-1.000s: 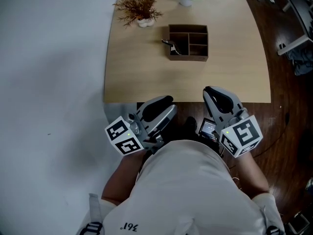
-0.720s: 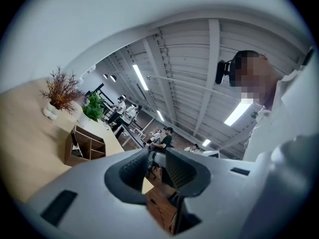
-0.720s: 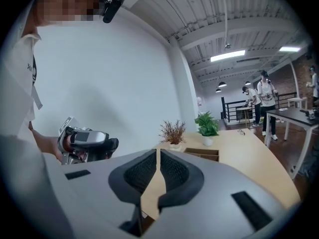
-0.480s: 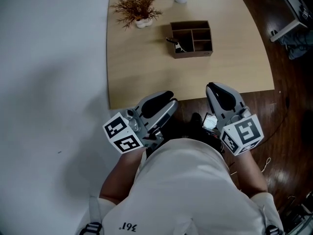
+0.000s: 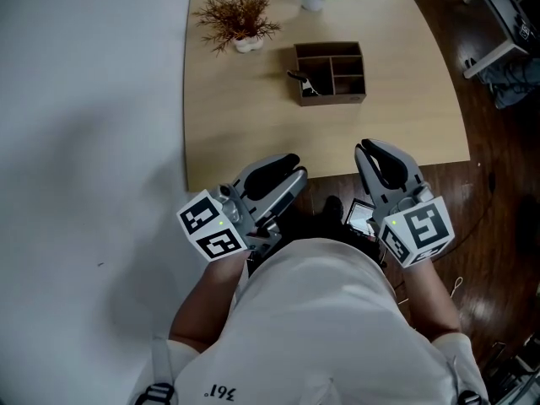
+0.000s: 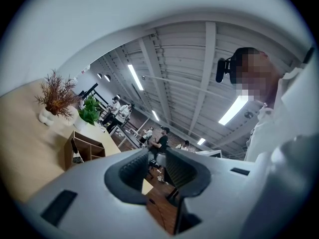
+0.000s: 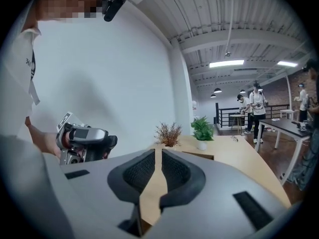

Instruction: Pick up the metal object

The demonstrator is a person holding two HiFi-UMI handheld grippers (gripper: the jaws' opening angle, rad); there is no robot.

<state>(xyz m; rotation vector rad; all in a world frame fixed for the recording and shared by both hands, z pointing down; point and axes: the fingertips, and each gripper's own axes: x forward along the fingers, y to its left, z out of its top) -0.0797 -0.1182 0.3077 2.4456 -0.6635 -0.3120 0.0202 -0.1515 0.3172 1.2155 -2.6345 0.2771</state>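
Left gripper (image 5: 289, 172) held low, just off near edge of table (image 5: 245, 129), jaws parted by small gap, nothing pinched. Right gripper (image 5: 372, 153) held alongside, jaws narrow slit apart, empty. Both pointed toward table. Metal object (image 5: 302, 82) seen in left compartment of wooden box (image 5: 331, 98) toward far edge, long axis slanted, dark end at box's left wall.

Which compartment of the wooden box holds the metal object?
The left-hand compartment of the wooden box, on the side nearest the dried plant. The metal object lies at its near end; the right-hand compartments look empty.
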